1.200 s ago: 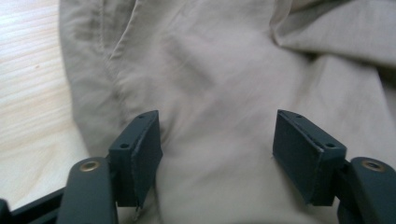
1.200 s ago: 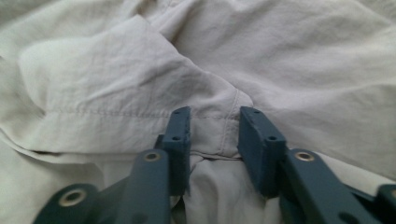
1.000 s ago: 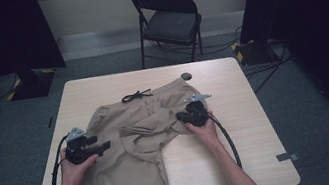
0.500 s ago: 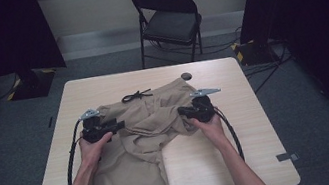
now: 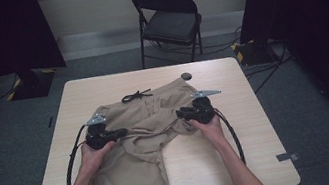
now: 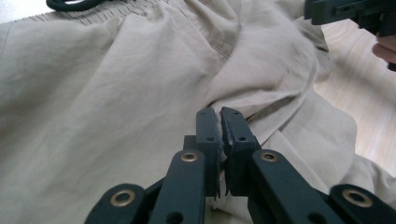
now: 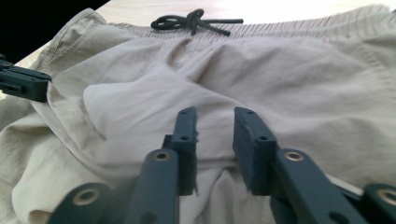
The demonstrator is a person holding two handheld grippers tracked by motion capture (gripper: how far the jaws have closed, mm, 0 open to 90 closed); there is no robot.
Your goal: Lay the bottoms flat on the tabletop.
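Note:
Khaki trousers [image 5: 136,178] lie crumpled on the wooden table [image 5: 263,147], waistband at the far side with a black drawstring bow [image 5: 136,96]. My left gripper [image 5: 121,131] rests on the left part of the cloth. In the left gripper view its jaws [image 6: 219,114] are pressed together on a fold of the khaki fabric [image 6: 116,93]. My right gripper [image 5: 180,114] sits at the trousers' right side, pointing left. In the right gripper view it [image 7: 215,116] stands open just above the fabric [image 7: 303,79], nothing between its jaws. The drawstring [image 7: 191,21] lies beyond.
A small dark round object [image 5: 186,76] sits on the table behind the waistband. A black folding chair [image 5: 168,18] stands past the far edge. Bare tabletop lies right of the trousers. Black cables loop from both grippers over the table.
My left gripper moved up and to the right from the table's left side, dragging khaki fabric toward the middle. The right gripper barely shifted.

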